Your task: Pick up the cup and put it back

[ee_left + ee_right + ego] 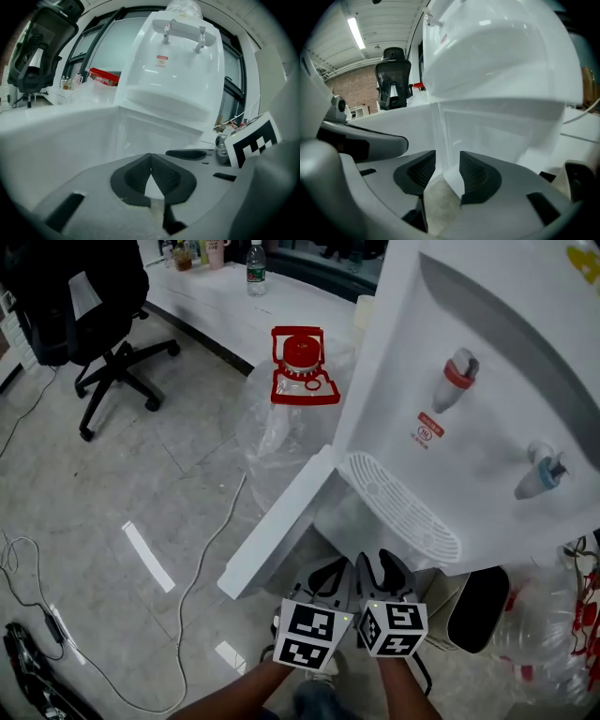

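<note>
You are holding both grippers low, side by side, in front of the water dispenser (487, 362), just beside its open cabinet door (281, 535). The jaws of your left gripper (151, 157) are meeting at the tips, with nothing between them. The jaws of your right gripper (447, 165) are standing apart, clamping nothing, and pointing at the door's edge. The cup is not showing in any view.

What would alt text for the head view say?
Seen from above, a left gripper and right gripper are held side by side before a white water dispenser with its lower door open. A red-capped bottle and an office chair stand beyond.
</note>
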